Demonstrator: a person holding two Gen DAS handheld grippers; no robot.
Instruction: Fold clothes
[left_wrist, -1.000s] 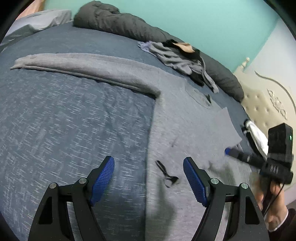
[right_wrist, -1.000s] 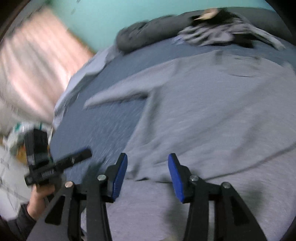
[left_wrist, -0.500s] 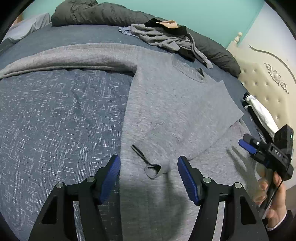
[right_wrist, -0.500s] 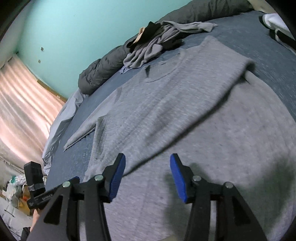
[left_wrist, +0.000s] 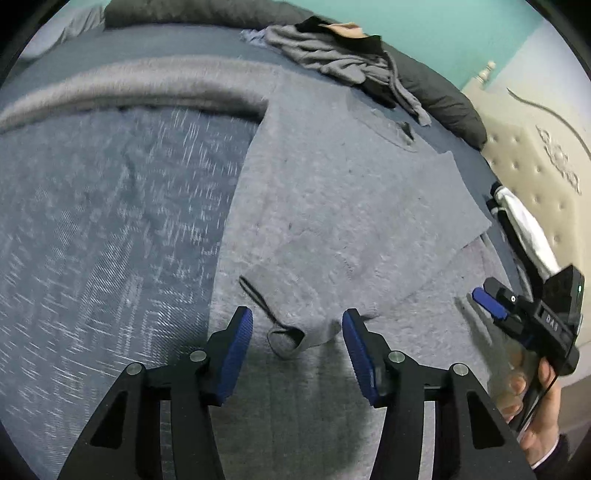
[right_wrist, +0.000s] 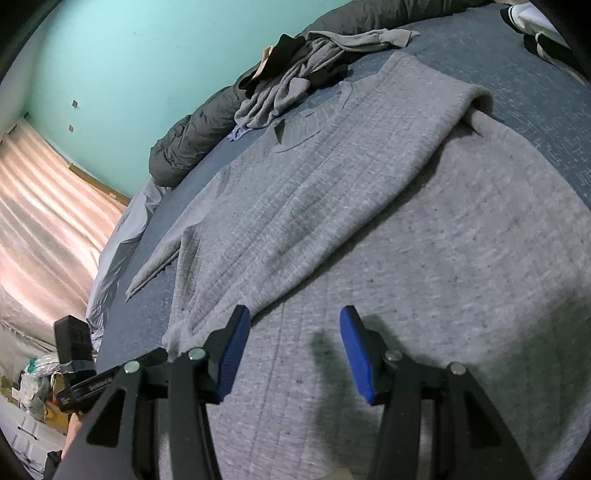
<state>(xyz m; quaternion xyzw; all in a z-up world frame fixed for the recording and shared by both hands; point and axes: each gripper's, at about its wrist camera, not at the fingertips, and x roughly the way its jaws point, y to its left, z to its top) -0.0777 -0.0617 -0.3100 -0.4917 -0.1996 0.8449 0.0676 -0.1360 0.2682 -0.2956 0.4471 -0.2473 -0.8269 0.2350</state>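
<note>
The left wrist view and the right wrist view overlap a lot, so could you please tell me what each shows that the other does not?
Only the left wrist view shows the cream tufted headboard and a dark cord loop at the folded sleeve's cuff. Only the right wrist view shows the pink curtain and floor clutter. Both show the grey sweater, the heap of unfolded clothes, the dark duvet and the teal wall.

A home bedroom: a bed (left_wrist: 110, 229) with a tufted headboard (left_wrist: 535, 166), turquoise wall (right_wrist: 147, 55), curtain (right_wrist: 37, 206), and scattered clothes (right_wrist: 295, 85).
</note>
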